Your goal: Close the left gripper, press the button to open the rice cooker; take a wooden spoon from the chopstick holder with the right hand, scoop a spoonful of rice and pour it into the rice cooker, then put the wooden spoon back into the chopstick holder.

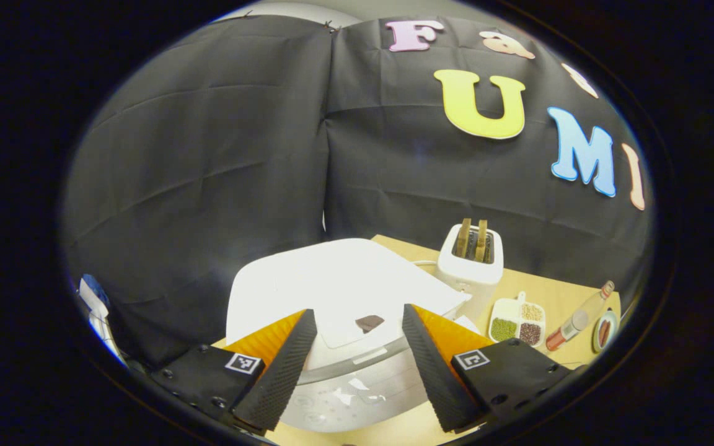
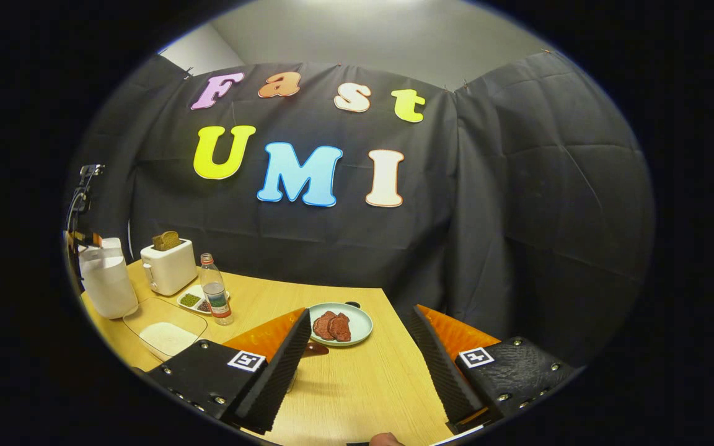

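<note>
The white rice cooker (image 1: 338,291) sits just ahead of my left gripper (image 1: 357,311) with its lid down. Its dark button (image 1: 369,323) lies at the lid's front edge, between the two spread fingers. The left gripper is open and touches nothing. In the right gripper view the rice cooker (image 2: 108,282) stands at the far left of the wooden table (image 2: 357,384). A clear tray of white rice (image 2: 168,336) lies in front of it. My right gripper (image 2: 360,313) hovers open over the table, holding nothing. A small brown rounded piece (image 2: 317,349) peeks out beside its left finger; I cannot tell what it is.
A white toaster (image 1: 471,263) holding bread stands right of the cooker, beside a divided dish of grains (image 1: 518,322) and a bottle (image 1: 580,317). In the right gripper view, a plate of meat slices (image 2: 339,325) sits mid-table, near the bottle (image 2: 215,298) and toaster (image 2: 168,267).
</note>
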